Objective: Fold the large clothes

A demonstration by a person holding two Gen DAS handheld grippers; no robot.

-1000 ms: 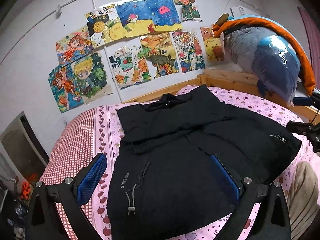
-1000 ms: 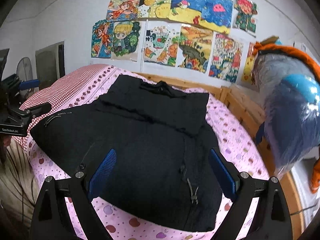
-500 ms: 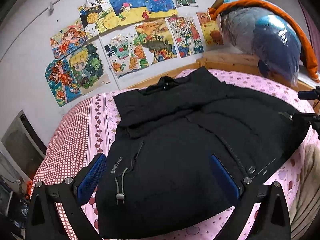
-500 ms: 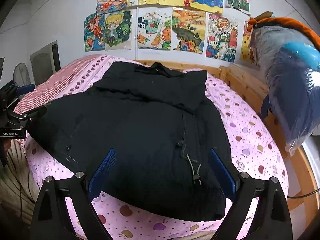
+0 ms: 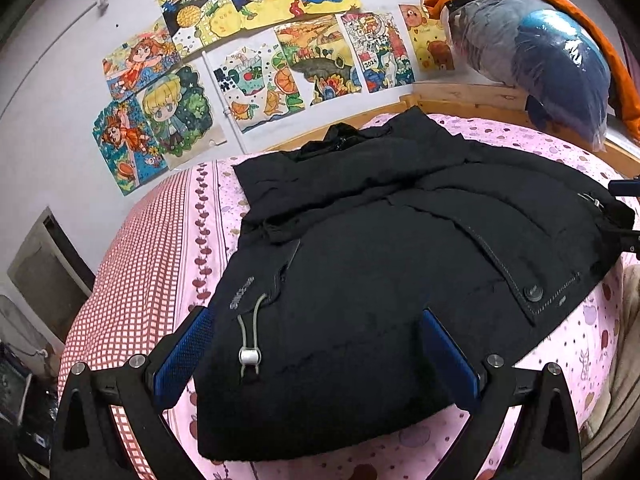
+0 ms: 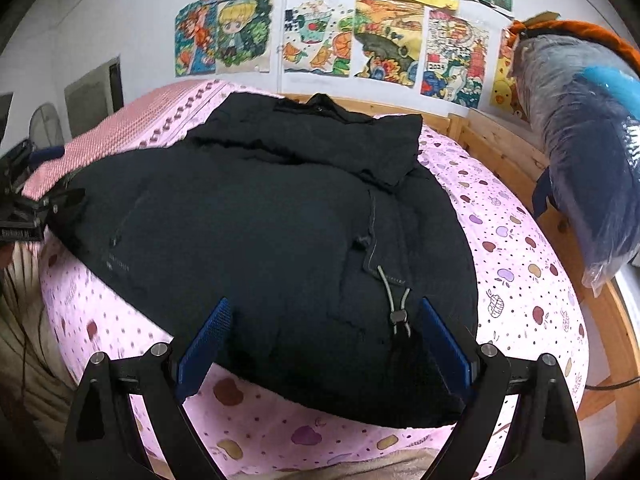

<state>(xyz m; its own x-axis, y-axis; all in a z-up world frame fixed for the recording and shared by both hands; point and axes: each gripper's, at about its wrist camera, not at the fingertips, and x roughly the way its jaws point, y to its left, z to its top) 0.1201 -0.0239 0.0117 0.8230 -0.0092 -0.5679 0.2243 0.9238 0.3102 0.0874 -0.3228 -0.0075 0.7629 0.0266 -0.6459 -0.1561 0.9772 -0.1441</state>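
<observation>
A black jacket (image 5: 384,280) lies spread flat on the pink patterned bedsheet (image 5: 568,344), its collar toward the far wall of drawings (image 5: 260,52) and its hem toward the near edge of the bed. The left gripper (image 5: 316,352) hangs over the hem's left corner with its blue pads (image 5: 184,352) wide apart and nothing clamped, a grey drawcord toggle (image 5: 249,356) lying between them. The right gripper (image 6: 324,340) hangs likewise spread over the right corner, a drawcord (image 6: 396,300) just inside its right pad, gripping nothing.
</observation>
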